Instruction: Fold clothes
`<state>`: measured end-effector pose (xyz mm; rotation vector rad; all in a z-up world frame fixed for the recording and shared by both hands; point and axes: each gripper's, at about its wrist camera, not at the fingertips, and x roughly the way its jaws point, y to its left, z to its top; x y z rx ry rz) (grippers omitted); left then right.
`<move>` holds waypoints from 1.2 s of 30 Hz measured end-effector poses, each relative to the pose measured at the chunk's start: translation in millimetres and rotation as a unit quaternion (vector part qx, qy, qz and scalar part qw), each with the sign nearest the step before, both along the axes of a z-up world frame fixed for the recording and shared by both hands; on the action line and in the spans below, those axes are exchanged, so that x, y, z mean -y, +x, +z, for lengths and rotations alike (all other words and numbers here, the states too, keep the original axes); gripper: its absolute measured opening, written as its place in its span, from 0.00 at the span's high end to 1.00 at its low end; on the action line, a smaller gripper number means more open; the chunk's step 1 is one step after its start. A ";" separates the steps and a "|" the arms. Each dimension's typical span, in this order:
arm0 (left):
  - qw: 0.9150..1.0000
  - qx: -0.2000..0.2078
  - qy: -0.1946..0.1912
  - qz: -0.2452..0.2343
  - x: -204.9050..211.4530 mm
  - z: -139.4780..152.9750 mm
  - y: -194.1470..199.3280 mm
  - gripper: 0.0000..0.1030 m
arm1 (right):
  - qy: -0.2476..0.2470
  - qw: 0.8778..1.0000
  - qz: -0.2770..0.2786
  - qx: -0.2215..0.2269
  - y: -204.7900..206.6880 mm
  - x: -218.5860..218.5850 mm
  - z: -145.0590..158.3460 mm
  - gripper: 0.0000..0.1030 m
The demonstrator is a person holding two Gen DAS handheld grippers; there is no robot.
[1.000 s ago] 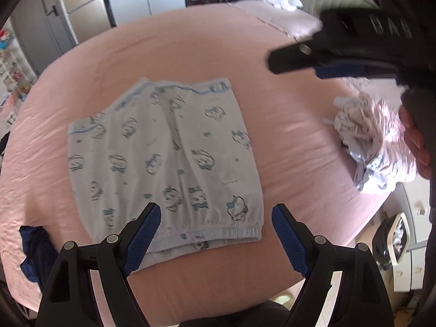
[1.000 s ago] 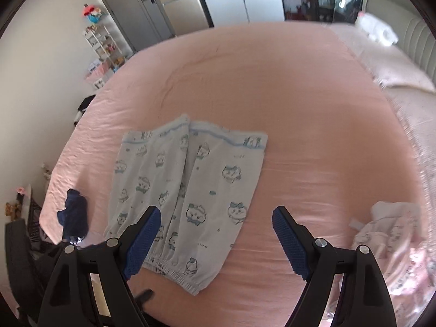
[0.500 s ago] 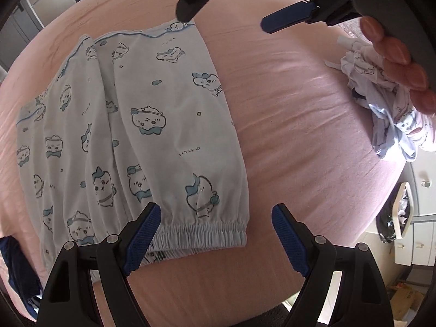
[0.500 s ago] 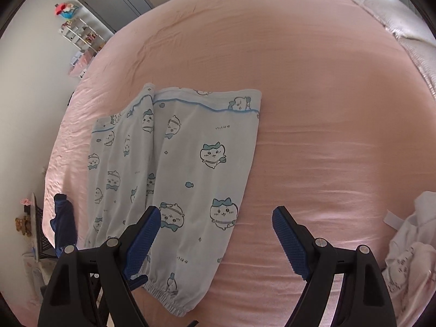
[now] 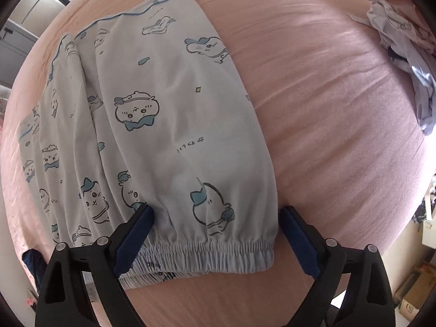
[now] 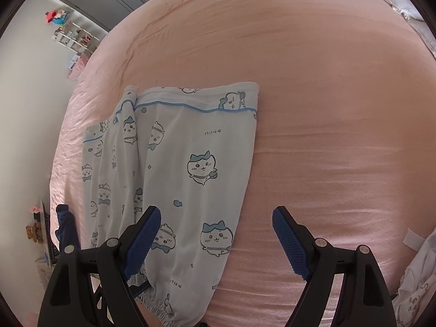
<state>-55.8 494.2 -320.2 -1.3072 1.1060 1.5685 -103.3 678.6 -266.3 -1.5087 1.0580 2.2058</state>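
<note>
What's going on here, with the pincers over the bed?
A person holds a two-finger gripper in each hand and is about to fold the pale blue cartoon-print pants lying flat on the pink bed. The left gripper hangs over the elastic waistband, its jaws opening with the waistband corner between them, not pinched. The right gripper is open above the pants' edge. Nothing is gripped yet. A crumpled garment waits at the side.

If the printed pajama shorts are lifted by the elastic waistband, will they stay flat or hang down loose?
The printed pajama shorts would probably sag: the thin cloth already lies in soft folds on the pink sheet. They look light. The gathered elastic waistband seems thicker, so likely the surest place to pinch.
</note>
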 end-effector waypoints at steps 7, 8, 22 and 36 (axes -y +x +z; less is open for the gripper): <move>0.998 0.024 0.048 0.018 12.7 5.1 -8.5 0.25 | -0.056 0.997 -0.032 -0.042 -2.8 -22.7 -12.5 0.18; 0.998 0.025 0.054 0.023 15.1 6.3 -11.1 0.32 | -0.065 0.996 -0.039 -0.049 -3.8 -26.8 -14.5 0.18; 0.987 0.069 0.113 0.087 49.9 9.1 -40.2 0.76 | -0.169 0.979 -0.071 -0.093 -29.4 -52.7 -58.0 0.18; 0.984 0.078 0.111 0.114 69.0 0.4 -38.0 0.76 | -0.248 0.950 -0.138 -0.132 -40.3 -61.4 -88.2 0.34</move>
